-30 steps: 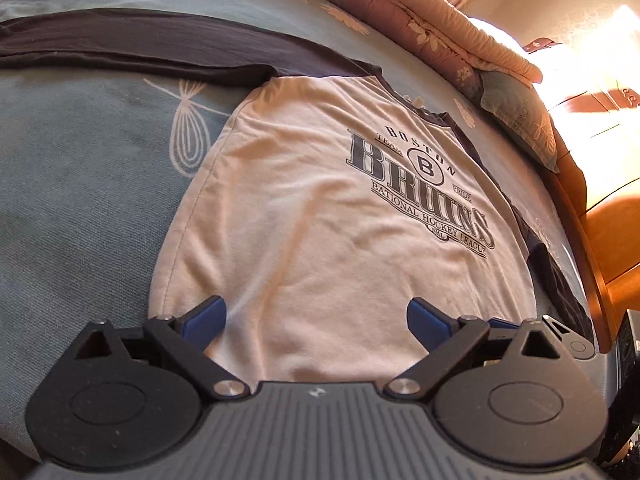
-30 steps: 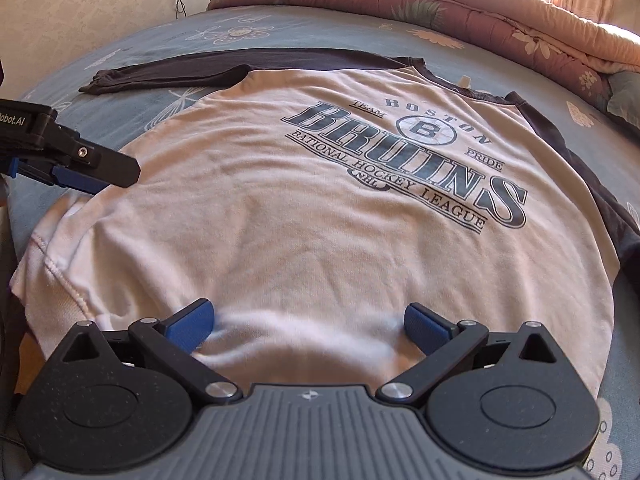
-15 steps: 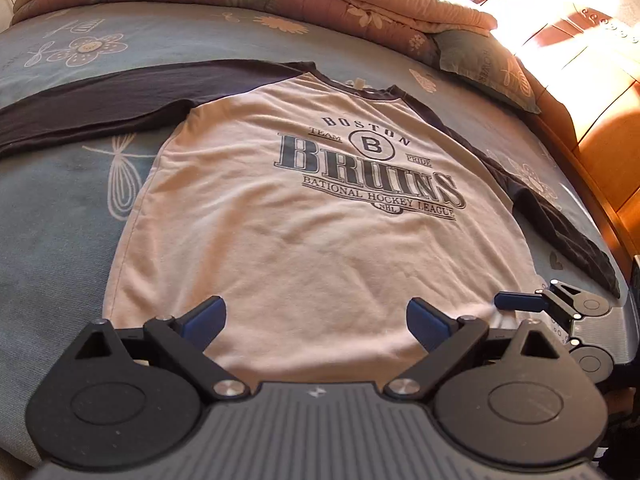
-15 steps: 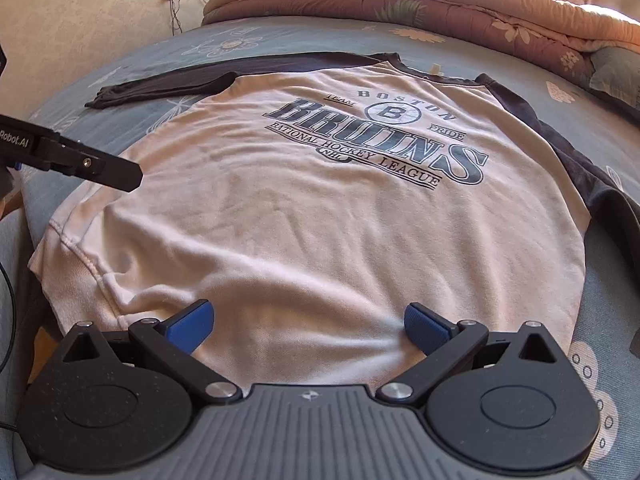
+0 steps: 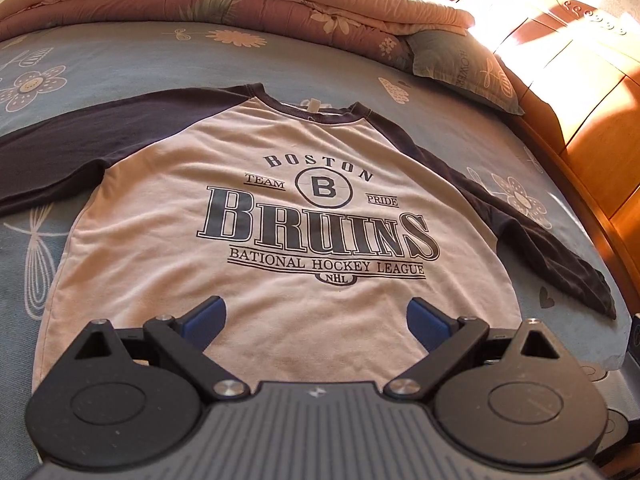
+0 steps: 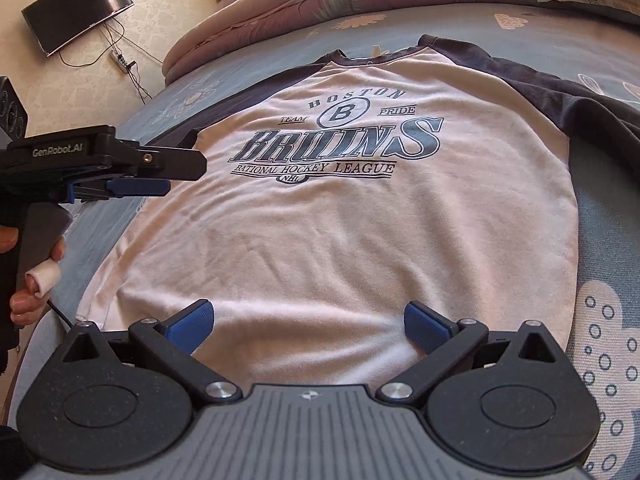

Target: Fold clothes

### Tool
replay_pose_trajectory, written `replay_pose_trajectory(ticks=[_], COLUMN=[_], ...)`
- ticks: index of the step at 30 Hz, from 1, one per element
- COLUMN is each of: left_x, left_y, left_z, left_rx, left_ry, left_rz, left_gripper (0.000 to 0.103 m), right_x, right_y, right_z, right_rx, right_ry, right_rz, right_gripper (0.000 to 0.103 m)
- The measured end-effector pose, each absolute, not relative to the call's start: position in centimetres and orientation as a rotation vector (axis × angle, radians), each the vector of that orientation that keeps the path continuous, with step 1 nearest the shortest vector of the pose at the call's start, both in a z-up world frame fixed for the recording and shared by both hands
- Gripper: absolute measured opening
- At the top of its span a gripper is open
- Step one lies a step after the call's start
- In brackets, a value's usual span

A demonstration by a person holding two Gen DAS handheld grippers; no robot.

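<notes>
Between the blue pads of my left gripper it's just open air, jaws spread wide and holding nothing, hovering over the bottom part of the shirt. Same deal on my right gripper, spread apart and empty, sitting above the hem area a bit toward the shirt's right side. From the right cam I can also see the left gripper side-on, poking in over the shirt's left edge, with the hand wrapped around its handle; there's a white sleeve-like thing on one finger. That shirt is the long-sleeve Boston Bruins one, cream body with dark sleeves, lying flat and face up on the bed, print fully readable, collar pointing away from me. One dark sleeve stretches straight out to the left, the other sleeve runs down toward the right edge of the mattress and looks a little rumpled at the cuff. Further out, a folded pink floral quilt sits along the far side of the blue flowery sheet, a pillow is beside it, a wooden headboard glows in the sun on the right, and a TV hangs on the wall with cables dangling.
</notes>
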State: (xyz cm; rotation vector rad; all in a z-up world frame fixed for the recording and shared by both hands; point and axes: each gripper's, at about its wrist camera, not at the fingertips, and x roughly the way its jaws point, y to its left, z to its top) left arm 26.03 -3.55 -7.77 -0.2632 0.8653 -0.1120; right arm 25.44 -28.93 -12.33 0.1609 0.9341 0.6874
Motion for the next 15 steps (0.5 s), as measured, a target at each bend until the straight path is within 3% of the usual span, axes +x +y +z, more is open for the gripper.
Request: replay_pose_trajectory(ticks=[8, 15], left_x=[27.9, 28.9], left_y=[-2.9, -4.8], left_z=[-11.2, -9.3], left_rx=[-0.322, -0.306], left_ry=[0.963, 0.908], left_rz=[-0.086, -0.186], left_gripper=[0.097, 0.097], right_x=[25.1, 27.9], right_y=[-39.7, -51.7], right_z=[-9.6, -6.9], right_rx=[0.394, 0.527], right_ry=[0.842, 0.707], right_rz=[0.544, 0.336], right_gripper=[0.103, 0.103])
